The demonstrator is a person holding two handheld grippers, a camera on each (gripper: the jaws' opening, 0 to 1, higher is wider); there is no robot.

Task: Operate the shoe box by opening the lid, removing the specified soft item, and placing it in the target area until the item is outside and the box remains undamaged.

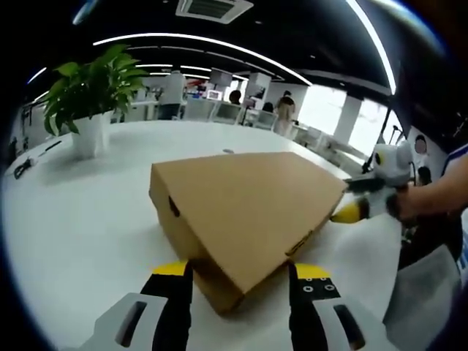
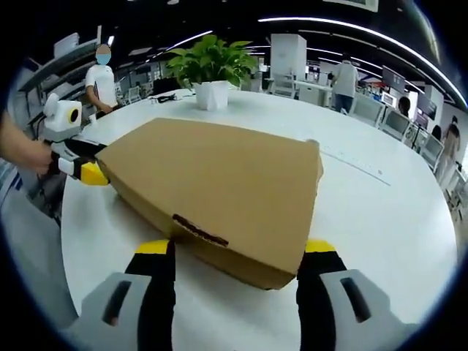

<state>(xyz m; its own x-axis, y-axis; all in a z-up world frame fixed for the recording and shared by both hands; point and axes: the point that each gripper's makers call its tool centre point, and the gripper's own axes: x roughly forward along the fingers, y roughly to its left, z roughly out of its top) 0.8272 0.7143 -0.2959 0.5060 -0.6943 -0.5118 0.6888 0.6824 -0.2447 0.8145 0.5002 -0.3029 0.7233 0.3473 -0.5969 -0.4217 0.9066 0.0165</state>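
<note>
shoe box: closed brown cardboard shoe box (image 1: 245, 212) (image 2: 219, 194) flat on white desk (image 1: 80, 219) (image 2: 380, 219), lid on
left tool: left tool (image 1: 238, 281) (image 2: 91, 174) spread, jaws either side of a box corner
right tool: right tool (image 2: 238, 256) (image 1: 349, 212) spread, straddling the opposite end
plant: potted plant (image 1: 88, 102) (image 2: 210, 69) at far desk edge

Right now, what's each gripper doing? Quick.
Left gripper: open, jaws either side of a corner of the closed shoe box, holding nothing.
Right gripper: open, jaws straddling the box's near edge, holding nothing.
</note>
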